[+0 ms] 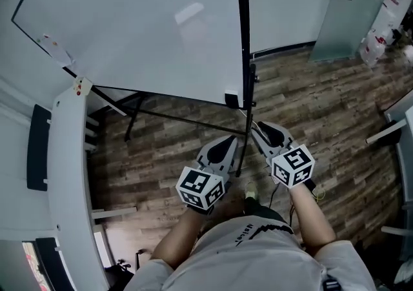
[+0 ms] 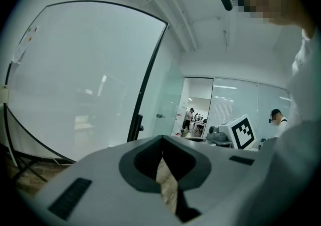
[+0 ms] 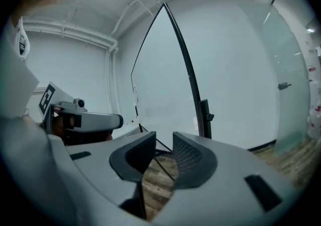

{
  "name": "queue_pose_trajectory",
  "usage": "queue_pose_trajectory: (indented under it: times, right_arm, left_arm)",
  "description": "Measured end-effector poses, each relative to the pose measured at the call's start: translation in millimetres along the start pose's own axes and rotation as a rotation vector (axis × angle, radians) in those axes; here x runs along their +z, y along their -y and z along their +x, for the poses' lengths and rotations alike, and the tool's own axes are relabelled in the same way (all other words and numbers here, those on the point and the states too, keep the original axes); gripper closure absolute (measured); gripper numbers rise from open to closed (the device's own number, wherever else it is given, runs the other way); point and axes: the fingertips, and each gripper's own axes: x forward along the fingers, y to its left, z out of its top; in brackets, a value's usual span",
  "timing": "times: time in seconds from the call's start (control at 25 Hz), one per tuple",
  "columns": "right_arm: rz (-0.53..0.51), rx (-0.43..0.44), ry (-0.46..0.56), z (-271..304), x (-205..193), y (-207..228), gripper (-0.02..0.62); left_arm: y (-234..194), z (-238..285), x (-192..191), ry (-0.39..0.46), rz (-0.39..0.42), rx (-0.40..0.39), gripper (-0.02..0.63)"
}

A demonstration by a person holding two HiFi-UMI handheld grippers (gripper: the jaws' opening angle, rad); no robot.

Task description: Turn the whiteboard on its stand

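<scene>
No word or number can be read with certainty. The left cube (image 1: 201, 188) and the right cube (image 1: 292, 166) carry black-and-white square markers, which are patterns and not letters. The white shirt (image 1: 258, 260) has a black print (image 1: 246, 234) in a handwritten style, but it is too small to make out. The white bags (image 1: 377, 31) beside the glass door (image 1: 348, 12) carry red print, also too small. A small paper (image 1: 55, 48) on the whiteboard (image 1: 142, 25) shows only tiny coloured marks.
</scene>
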Motion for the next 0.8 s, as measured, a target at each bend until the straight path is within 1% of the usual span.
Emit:
queue_pose_trajectory:
  times: [0.12, 0.28, 0.48, 0.64, 0.8]
  right_arm:
    - [0.0, 0.015, -0.016, 20.1, -3.6, 36.9, 0.497]
    - [0.022, 0.026, -0.047, 47.4, -14.0, 74.5, 0.468]
    - [-0.005, 0.045, -0.094, 85.4, -23.8, 97.7, 0.425]
    - [-0.049, 0.047, -0.103, 119.8, -16.4, 122.3, 0.383]
    - [-0.073, 0.074, -0.144, 138.9, -25.2, 122.3, 0.357]
  left_arm:
    - [-9.1, 31.2, 3.8, -0.003, 0.005, 0.019, 0.595]
    - [-22.7, 55.7, 5.8, -0.015, 0.011, 0.037, 0.595]
    - [-42.6, 72.4, 2.7, -0.041, 0.004, 0.043, 0.595]
    - [-61.8, 91.7, 6.7, -0.047, 0.011, 0.025, 0.595]
    - [-77.4, 92.1, 4.1, -0.065, 0.001, 0.021, 0.595]
